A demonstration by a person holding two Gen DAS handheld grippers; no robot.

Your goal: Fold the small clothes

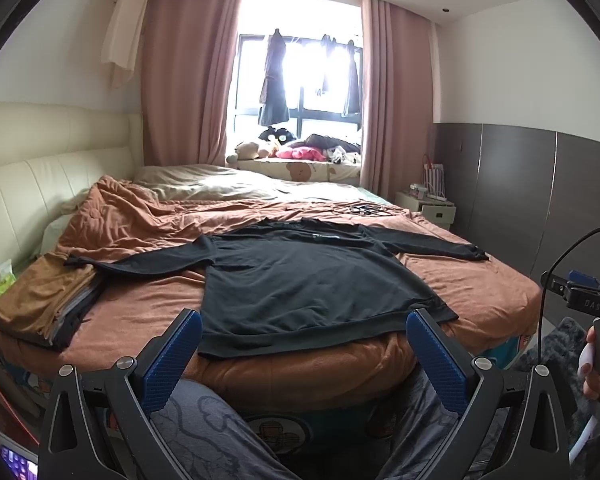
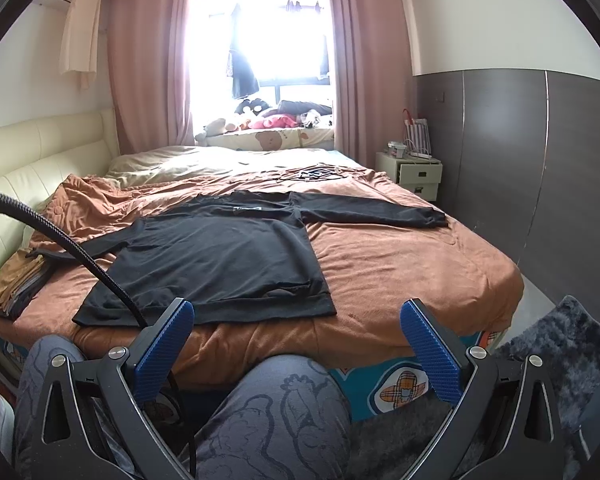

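Note:
A black long-sleeved shirt lies flat on the orange-brown bedspread, both sleeves spread out sideways and its hem toward me. In the right wrist view the same shirt sits left of centre. My left gripper is open, held back off the bed's near edge above the person's knees, with nothing between its blue pads. The right gripper is open too, also short of the bed, its fingers empty. A hand holding the right gripper's handle shows at the left wrist view's right edge.
A stack of folded clothes rests at the bed's left near corner. Cables lie on the far part of the bedspread. A bedside cabinet stands at the far right. A dark shaggy rug covers the floor at right. A black hose crosses in front.

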